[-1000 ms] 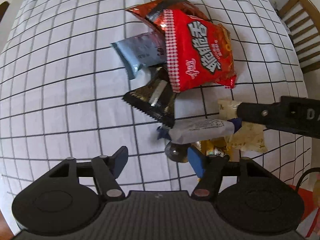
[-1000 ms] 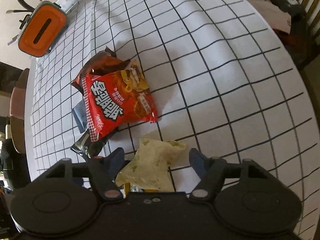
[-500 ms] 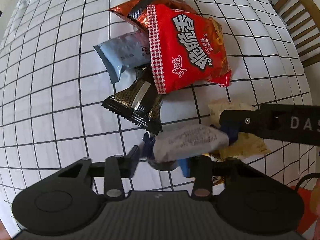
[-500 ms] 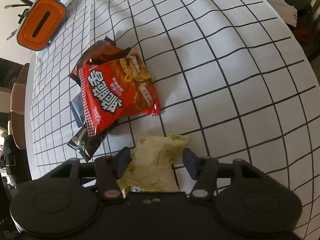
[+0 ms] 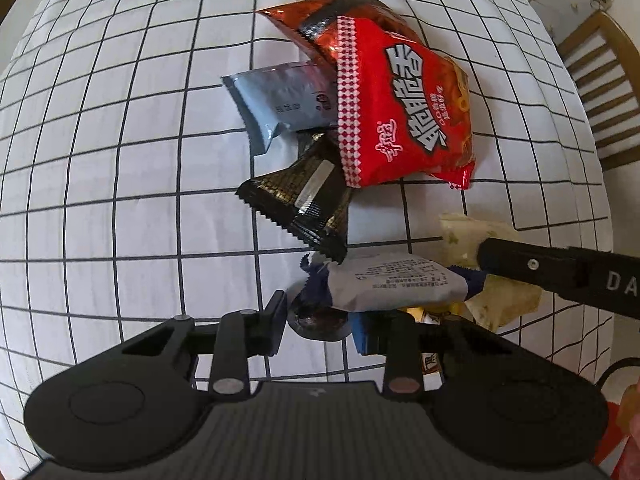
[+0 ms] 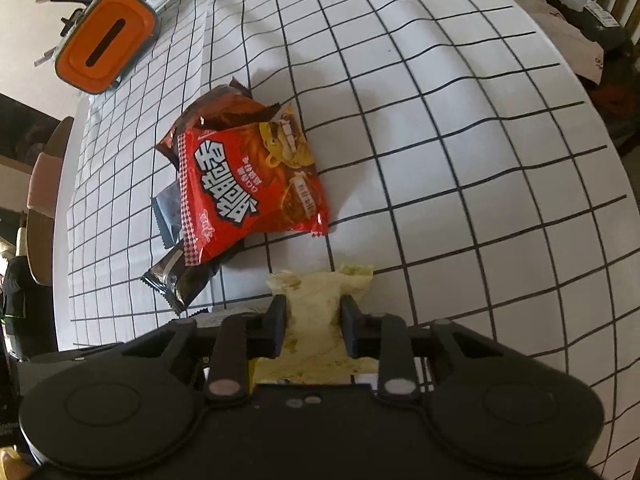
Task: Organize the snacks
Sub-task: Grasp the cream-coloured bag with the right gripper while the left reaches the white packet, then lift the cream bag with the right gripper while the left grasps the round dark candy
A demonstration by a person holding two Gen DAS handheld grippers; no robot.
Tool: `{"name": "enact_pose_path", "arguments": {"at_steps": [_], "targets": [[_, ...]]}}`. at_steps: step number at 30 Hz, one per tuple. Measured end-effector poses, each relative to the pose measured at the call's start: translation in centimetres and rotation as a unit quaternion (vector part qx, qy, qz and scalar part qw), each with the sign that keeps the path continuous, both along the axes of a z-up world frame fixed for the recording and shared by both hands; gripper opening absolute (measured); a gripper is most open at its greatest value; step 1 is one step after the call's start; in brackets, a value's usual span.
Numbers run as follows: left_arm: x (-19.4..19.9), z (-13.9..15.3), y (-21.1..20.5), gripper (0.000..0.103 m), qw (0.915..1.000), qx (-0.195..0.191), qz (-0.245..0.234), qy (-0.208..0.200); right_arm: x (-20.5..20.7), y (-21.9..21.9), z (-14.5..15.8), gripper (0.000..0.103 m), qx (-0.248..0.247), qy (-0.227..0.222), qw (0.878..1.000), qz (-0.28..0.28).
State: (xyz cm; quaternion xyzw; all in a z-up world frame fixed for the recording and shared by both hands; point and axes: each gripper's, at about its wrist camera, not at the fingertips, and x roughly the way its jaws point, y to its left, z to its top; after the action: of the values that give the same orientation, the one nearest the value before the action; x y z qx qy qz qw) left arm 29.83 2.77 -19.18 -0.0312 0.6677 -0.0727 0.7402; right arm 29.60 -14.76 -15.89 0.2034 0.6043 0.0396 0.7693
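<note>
Two claws work at the near desk (image 6: pixel 440 128) edge: the right claw (image 6: pixel 313 322) pinches a pale packet (image 6: pixel 320 300); the left claw (image 5: pixel 320 320), part open, straddles a dark disc (image 5: pixel 320 320) under a grey wrapper (image 5: pixel 396 284). Beyond lies a red bag (image 5: pixel 400 104).
</note>
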Motion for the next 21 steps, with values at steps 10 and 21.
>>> {"name": "enact_pose_path", "arguments": {"at_steps": [10, 21], "targets": [[-0.7, 0.9, 3.0, 0.032, 0.9992, -0.021, 0.032, -0.003, -1.5, -1.2, 1.7, 0.025, 0.000, -0.024, 1.000, -0.008], [-3.0, 5.2, 4.8, 0.032, 0.9980, -0.020, 0.040, -0.044, -3.8, -1.9, 5.4, 0.025, 0.013, -0.060, 0.998, 0.007]]}}
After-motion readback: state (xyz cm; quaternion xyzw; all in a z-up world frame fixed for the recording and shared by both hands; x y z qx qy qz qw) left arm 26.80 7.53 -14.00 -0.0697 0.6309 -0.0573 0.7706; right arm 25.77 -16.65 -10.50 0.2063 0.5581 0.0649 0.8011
